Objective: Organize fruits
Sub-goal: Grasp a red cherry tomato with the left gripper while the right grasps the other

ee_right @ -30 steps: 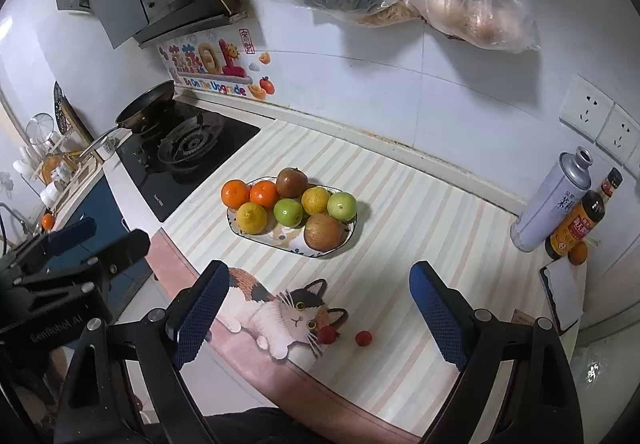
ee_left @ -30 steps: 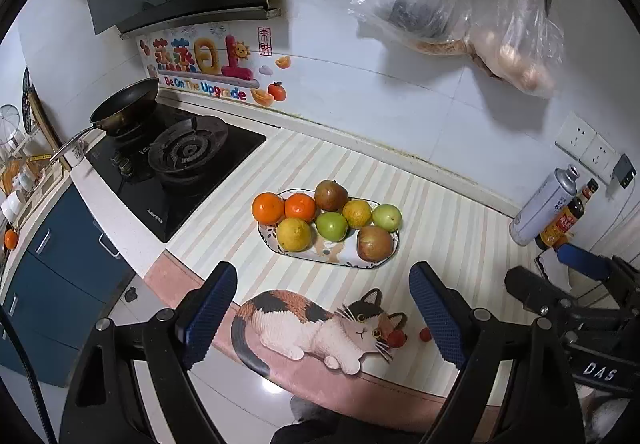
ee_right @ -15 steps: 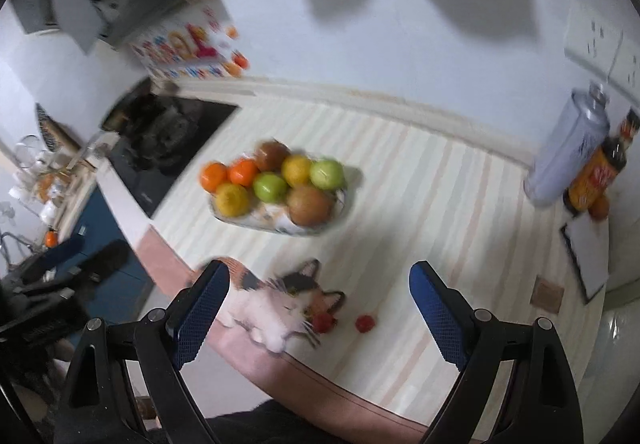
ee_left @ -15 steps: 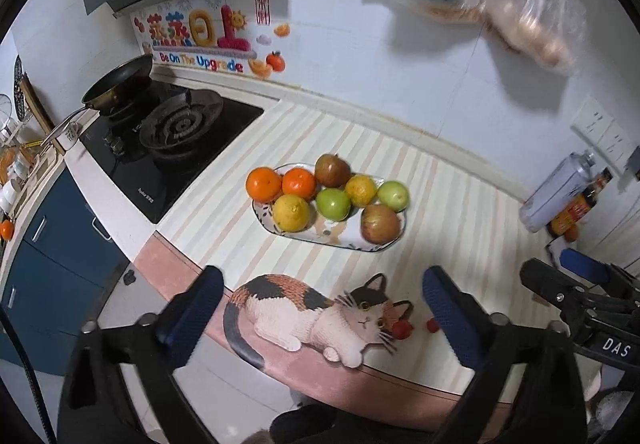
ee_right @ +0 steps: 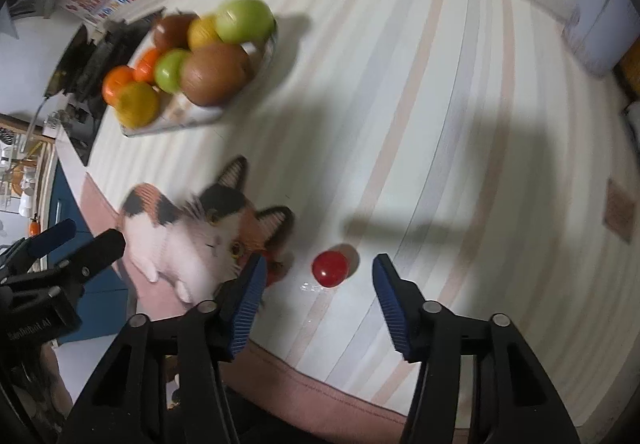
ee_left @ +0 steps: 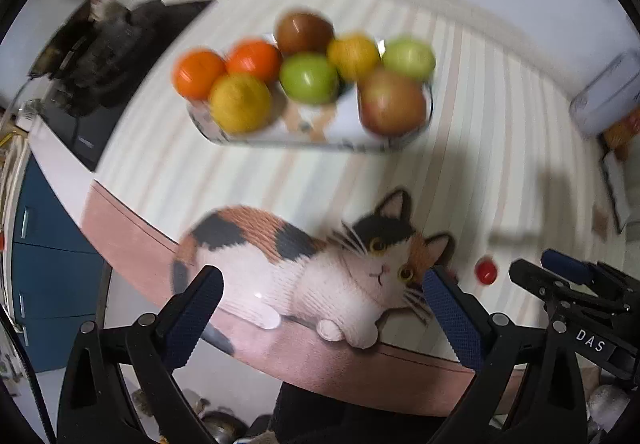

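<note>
A plate (ee_left: 304, 141) (ee_right: 176, 123) on the striped counter holds several fruits: oranges, yellow citrus, green apples, brownish fruits. A small red tomato (ee_right: 330, 268) (ee_left: 486, 271) lies on the counter near the front edge. A second small red one (ee_right: 272, 270) is partly hidden behind my right gripper's left finger. My right gripper (ee_right: 318, 286) is open, low over the counter, its fingers on either side of the red tomato. My left gripper (ee_left: 320, 300) is open and empty above the cat picture (ee_left: 304, 260).
A gas stove (ee_left: 100, 55) with a pan is at the far left. A spray can (ee_left: 604, 99) and a bottle stand at the right by the wall. The counter's pink front edge (ee_left: 360, 360) runs just below the grippers. A small brown square (ee_right: 620, 209) lies at right.
Both grippers have dropped down and forward toward the counter. The right gripper's fingers have narrowed and now sit either side of the red tomato.
</note>
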The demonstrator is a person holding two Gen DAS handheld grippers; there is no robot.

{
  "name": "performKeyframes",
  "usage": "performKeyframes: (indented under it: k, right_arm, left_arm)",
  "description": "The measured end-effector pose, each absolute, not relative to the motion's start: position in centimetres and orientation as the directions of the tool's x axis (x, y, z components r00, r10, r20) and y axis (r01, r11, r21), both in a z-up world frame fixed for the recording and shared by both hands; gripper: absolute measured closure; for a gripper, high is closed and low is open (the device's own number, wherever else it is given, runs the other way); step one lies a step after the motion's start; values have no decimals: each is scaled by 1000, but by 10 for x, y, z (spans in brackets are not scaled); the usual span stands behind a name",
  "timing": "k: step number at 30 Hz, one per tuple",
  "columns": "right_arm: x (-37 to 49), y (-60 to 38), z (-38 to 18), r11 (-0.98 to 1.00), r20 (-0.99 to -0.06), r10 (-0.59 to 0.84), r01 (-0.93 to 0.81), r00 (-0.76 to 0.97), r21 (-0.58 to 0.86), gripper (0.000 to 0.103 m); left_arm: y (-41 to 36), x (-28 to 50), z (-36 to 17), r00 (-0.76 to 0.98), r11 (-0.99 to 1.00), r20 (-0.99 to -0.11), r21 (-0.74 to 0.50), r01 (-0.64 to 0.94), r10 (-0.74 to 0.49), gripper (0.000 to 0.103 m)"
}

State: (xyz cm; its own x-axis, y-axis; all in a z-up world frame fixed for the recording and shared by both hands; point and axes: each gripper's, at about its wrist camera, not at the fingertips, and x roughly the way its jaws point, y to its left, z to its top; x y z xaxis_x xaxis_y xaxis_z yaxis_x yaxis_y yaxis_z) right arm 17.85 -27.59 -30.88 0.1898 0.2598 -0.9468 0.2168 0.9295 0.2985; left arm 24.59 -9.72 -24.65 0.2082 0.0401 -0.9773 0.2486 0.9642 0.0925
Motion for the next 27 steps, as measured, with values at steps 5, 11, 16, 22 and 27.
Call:
performKeyframes:
  k: [5,11,16,22,27]
  right_arm:
    - [184,-268,-342,927,-950,275,222,146,302,66]
    - [180,-266,-355,930,-954,264,225,141,291,75]
    - [165,-288,-342,906,-946,269,287,183,312,75]
    - [154,-310,-334,887,-944,262,335,199,316,75]
    - [149,-315,-336,876,-942,265,357,208,325,75]
  left_arm:
    - [-104,246,-281,139,956,-988,102,277,65,1]
    - [-114,241,-294,90,949,-995,71,307,45,1]
    - [-128,236,-302,33,939,-999,-9,343,-21,1]
    - [-158,227,-311,-2,906,-998,-60,419,-65,14]
    - [-188,219,-330,-52,866,-998,-61,497,-40,57]
